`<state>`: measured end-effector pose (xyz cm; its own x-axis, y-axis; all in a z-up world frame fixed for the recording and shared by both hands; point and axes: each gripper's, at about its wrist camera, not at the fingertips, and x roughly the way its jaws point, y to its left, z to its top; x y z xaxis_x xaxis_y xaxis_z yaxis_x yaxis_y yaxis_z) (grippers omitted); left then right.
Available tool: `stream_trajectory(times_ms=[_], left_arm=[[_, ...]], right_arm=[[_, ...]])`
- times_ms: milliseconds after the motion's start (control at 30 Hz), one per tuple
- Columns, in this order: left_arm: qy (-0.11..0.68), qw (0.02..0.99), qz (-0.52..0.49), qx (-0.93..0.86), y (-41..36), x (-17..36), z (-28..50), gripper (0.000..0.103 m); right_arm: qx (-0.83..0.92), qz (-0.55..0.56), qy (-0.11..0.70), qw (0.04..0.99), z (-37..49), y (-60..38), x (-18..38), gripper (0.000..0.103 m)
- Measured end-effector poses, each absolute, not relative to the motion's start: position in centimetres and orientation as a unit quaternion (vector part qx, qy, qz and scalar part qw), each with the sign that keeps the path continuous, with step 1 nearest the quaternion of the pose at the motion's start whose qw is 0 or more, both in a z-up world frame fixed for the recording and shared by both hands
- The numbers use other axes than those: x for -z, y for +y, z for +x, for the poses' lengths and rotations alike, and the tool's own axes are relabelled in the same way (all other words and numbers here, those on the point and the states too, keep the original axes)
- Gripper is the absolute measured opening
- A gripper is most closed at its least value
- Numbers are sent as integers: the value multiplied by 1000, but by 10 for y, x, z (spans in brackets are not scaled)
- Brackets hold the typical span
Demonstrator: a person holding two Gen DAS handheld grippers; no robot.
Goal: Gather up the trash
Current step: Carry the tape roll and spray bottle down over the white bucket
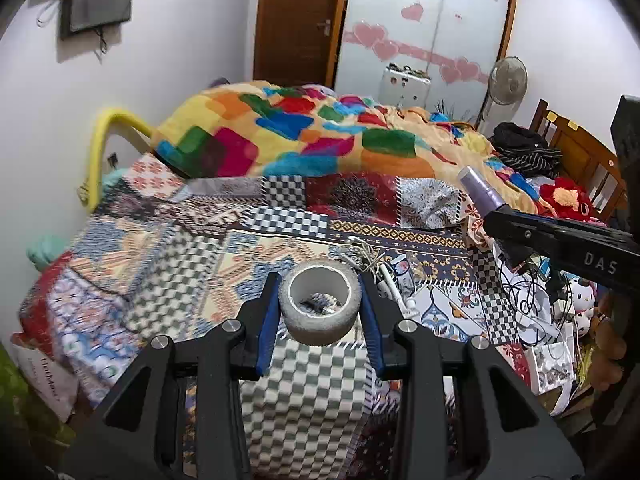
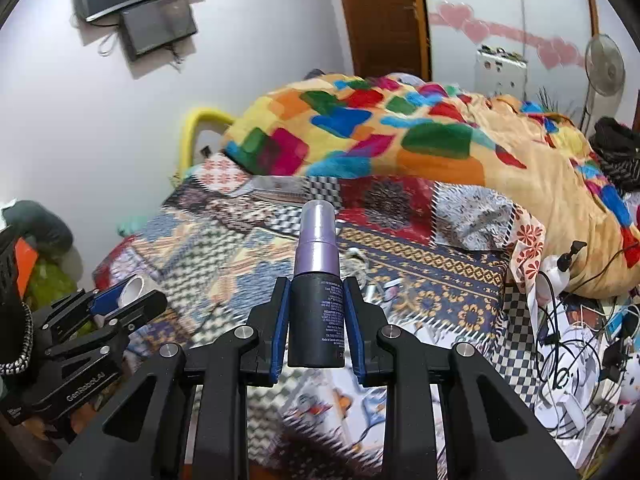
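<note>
My left gripper [image 1: 320,280] is shut on a grey, nearly used-up tape roll [image 1: 320,307], held above the patchwork bedspread [image 1: 224,248]; the blue pads press its sides. My right gripper [image 2: 316,282] is shut on a dark spray bottle [image 2: 316,320] with a purple cap, pointing away over the bed. The same bottle [image 1: 482,192] shows at the right of the left wrist view, sticking out of the right gripper's black body. The left gripper [image 2: 120,300] appears at the lower left of the right wrist view, with the tape roll [image 2: 136,284] in it.
A multicoloured blanket [image 1: 320,136] is heaped on the far side of the bed. Cables, papers and soft toys [image 1: 552,312] crowd the bed's right edge. Small scraps and a tangle of string [image 1: 368,256] lie on the bedspread. A fan [image 1: 508,80] and a wooden chair [image 1: 580,148] stand at the right.
</note>
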<state>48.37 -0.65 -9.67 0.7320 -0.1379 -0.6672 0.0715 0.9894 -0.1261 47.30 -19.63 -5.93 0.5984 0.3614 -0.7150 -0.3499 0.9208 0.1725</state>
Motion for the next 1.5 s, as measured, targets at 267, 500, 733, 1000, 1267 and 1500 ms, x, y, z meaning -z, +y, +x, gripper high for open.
stream_trajectory(times_ms=[267, 500, 733, 1000, 1267, 1500], left_arm=[[337, 939, -50, 38, 19, 62, 407, 37], [328, 943, -60, 15, 53, 53, 343, 37], [329, 942, -69, -10, 95, 59, 284, 37], [349, 931, -103, -38, 150, 91, 238, 37], [389, 910, -125, -70, 187, 138, 215, 37], [443, 877, -157, -94, 216, 195, 206, 37]], right_arm=[[-236, -7, 385, 892, 411, -166, 35, 24], [-268, -20, 380, 885, 360, -132, 28, 24], [-300, -31, 388, 871, 318, -90, 36, 24], [-336, -62, 414, 844, 285, -35, 66, 24], [-368, -98, 458, 803, 267, 21, 113, 24], [-390, -128, 507, 758, 258, 60, 166, 24]])
